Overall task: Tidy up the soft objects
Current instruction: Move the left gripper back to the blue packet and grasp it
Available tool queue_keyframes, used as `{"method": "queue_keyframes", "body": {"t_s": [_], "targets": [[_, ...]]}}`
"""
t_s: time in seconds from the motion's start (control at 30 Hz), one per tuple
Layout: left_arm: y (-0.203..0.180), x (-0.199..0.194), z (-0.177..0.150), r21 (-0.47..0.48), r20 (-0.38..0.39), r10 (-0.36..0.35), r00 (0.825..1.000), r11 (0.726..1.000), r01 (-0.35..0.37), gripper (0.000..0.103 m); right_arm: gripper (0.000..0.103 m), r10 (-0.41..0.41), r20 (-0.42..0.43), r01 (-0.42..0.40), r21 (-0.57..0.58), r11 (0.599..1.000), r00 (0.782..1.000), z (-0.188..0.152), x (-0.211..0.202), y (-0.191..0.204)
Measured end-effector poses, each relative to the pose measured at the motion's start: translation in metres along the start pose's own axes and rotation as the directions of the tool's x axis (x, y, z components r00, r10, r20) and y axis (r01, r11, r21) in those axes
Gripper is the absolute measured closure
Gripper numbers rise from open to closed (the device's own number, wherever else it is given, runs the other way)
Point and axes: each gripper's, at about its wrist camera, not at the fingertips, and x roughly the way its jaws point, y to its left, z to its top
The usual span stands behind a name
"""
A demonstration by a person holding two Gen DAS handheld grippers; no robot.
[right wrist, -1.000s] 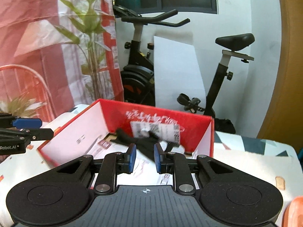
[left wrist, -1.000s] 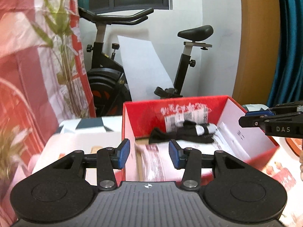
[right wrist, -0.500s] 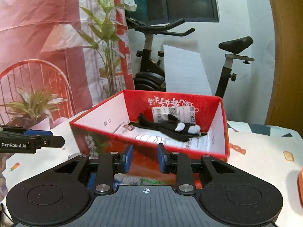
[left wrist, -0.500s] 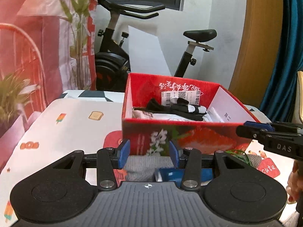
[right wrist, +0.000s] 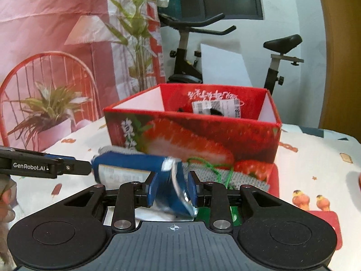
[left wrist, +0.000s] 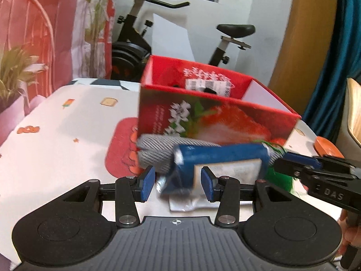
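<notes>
While the blue pouch (left wrist: 216, 158) lies on the table against the red box (left wrist: 203, 122), atop grey knit cloth (left wrist: 155, 155) — light, crinkly, likely slippery — both the left gripper (left wrist: 178, 184) and right gripper (right wrist: 172, 188) straddle it with jaws apart, the right's just opening, so its crimped end seems the surest hold.

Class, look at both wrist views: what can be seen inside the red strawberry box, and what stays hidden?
Inside the red strawberry box, only a barcoded white label on the far wall and a bit of something black show above the near wall. That wall hides the box floor and whatever else lies there.
</notes>
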Motion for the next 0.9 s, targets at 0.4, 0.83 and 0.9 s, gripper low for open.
{"method": "queue_keyframes", "body": {"t_s": [0.4, 0.83, 0.9], "targets": [[0.002, 0.012, -0.012, -0.033, -0.018, -0.055, 0.998, 0.998, 0.054, 0.056, 0.068, 0.027, -0.039, -0.028, -0.031, 0.999, 0.999, -0.016, 0.014, 0.007], [0.006, 0.034, -0.003, -0.076, -0.061, -0.122, 0.991, 0.990, 0.118, 0.055, 0.068, 0.037, -0.037, -0.040, -0.099, 0.994, 0.999, -0.023, 0.027, 0.008], [0.008, 0.036, -0.002, -0.101, -0.063, -0.141, 0.988, 0.986, 0.134, 0.055, 0.068, 0.044, -0.027, -0.047, -0.131, 0.990, 0.999, -0.021, 0.027, 0.011]]}}
